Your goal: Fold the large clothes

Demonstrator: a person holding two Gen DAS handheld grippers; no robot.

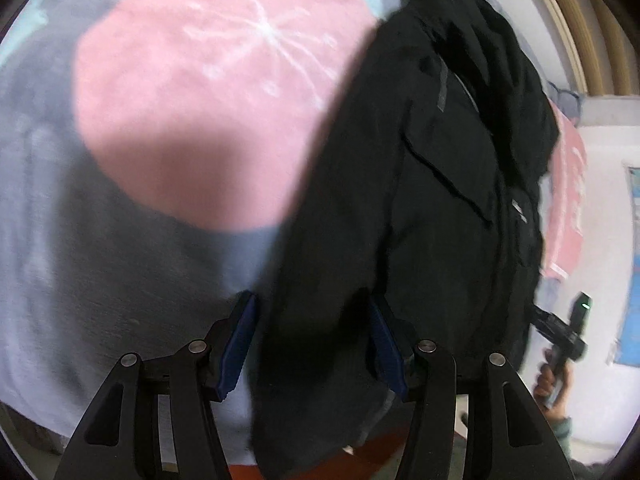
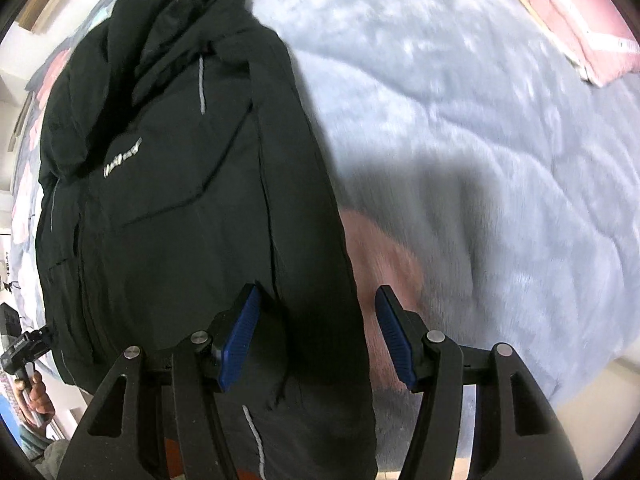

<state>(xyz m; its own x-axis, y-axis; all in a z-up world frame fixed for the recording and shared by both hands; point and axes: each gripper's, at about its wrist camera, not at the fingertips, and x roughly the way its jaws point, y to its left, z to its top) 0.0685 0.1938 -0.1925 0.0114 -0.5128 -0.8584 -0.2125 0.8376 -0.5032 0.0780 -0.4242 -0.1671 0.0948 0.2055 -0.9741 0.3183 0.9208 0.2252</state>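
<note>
Grey plush blanket (image 2: 480, 120) covers the bed, the largest thing in both views, with a big pink round patch (image 1: 208, 112) bearing a white starburst design in the left wrist view. At the top right of the right wrist view a pink pillow (image 2: 580, 20) lies at the blanket's far edge.

On the blanket lies a black padded jacket (image 2: 168, 200), stretched lengthwise away from both cameras, its hood end farthest off and its hem hanging over the near edge of the bed. It shows chest pocket flaps, grey reflective strips and a small white logo.

In the left wrist view the jacket's outer side edge passes between the spread fingers (image 1: 236, 344) of the left gripper (image 1: 312, 340); its jaws stand about half open, and the blue pads seem clear of the cloth, though blur makes that hard to judge. Bare blanket lies open beyond that edge.

In the right wrist view the opposite side edge of the jacket runs between the fingers (image 2: 240, 340) of the right gripper (image 2: 316, 336), also about half open with nothing held; one pad sits just over the black cloth, the other over bare blanket with a pinkish patch. Wide free blanket spreads beyond that edge.

Each camera catches, at its frame's outer edge, a hand (image 1: 552, 380) gripping the other tool's handle.
</note>
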